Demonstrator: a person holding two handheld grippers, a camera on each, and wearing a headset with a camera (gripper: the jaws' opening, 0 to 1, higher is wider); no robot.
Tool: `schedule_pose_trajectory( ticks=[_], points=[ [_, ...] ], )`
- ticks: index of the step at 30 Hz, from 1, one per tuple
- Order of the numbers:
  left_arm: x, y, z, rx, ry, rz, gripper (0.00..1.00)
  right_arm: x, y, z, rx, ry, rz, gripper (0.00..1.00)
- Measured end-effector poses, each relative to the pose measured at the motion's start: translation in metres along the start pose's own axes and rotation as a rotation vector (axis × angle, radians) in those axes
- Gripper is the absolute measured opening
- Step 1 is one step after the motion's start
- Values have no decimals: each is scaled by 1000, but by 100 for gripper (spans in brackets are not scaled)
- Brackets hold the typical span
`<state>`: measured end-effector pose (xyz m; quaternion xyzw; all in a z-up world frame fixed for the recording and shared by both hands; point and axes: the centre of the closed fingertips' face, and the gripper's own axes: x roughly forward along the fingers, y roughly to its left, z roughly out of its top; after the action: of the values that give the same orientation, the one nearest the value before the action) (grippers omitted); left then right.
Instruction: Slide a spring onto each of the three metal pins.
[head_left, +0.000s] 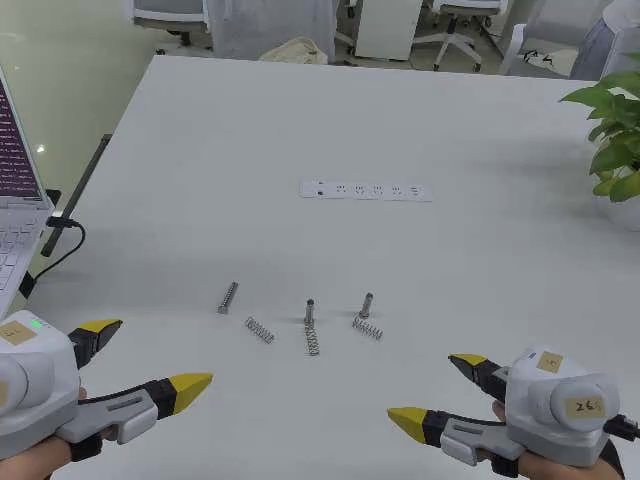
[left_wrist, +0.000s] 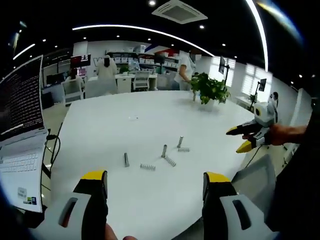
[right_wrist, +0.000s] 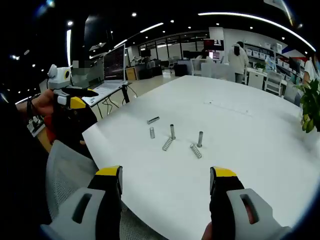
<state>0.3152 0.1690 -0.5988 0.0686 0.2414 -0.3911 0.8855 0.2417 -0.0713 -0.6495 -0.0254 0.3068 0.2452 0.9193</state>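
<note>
I hold both tools released and empty above the white table (head_left: 300, 120), left gripper (head_left: 165, 350) at 7 o'clock, right gripper (head_left: 421, 385) at 5 o'clock, with three pins (head_left: 309, 311) and three loose springs (head_left: 312, 343) clustered just below centre.

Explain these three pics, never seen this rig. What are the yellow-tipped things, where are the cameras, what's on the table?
No robot: a person holds a two-jaw gripper in each hand. The head view comes from a headset camera, looking down at the left gripper and right gripper. The two round pictures come from a fisheye camera on each gripper, looking along its jaws. Both are open and hold nothing. On the table are three pins, two upright and one seemingly lying down, with three loose springs beside them. A power strip lies further back.
</note>
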Motion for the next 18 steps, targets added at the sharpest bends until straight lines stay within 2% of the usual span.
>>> schedule_pose_trajectory(
  ticks=[8,18],
  points=[
    [-1,1,2,16,-3,2,74,2,11,4,24,-10,9,76],
    [-4,1,2,13,-12,0,74,7,18,4,-2,6,21,76]
  ],
)
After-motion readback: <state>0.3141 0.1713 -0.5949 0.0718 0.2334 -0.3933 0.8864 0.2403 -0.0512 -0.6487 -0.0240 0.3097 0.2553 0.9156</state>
